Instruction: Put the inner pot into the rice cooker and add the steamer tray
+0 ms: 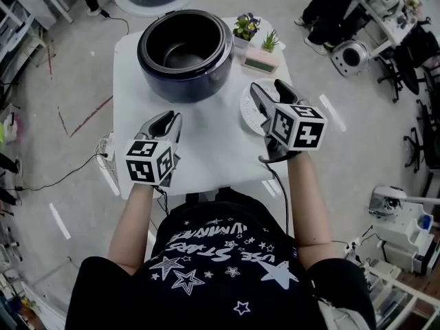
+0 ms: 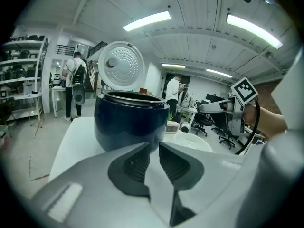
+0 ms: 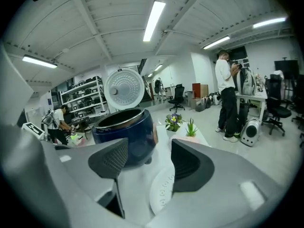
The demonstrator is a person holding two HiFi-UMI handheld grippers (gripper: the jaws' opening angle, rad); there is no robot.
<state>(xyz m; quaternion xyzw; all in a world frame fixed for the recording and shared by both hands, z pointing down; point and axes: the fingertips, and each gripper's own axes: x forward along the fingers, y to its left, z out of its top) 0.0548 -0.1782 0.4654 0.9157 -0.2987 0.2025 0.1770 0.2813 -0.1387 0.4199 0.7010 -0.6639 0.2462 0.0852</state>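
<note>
White worktop [image 1: 206, 139]: lidless-open rice cooker [image 1: 182, 86], inner pot [image 1: 184, 50] inside. Steamer tray [image 1: 250, 113] just right of it, potted plants [image 1: 246, 27] behind. Right hand-held gripper [image 1: 269, 86] wide open, empty, above tray; left hand-held gripper [image 1: 172, 118] narrowly open, empty.

We see a brightly and evenly lit room. Ceiling tube lights [image 2: 147, 20] burn to white glare in both gripper views. In the head view the white surface [image 1: 137, 81] is bright, with only a soft shadow at the foot of the rice cooker [image 1: 185, 53]. Both gripper views bow strongly towards dark, vignetted corners. The jaws of the left gripper [image 2: 154, 146] and right gripper [image 3: 149, 144] look slightly soft up close.
</note>
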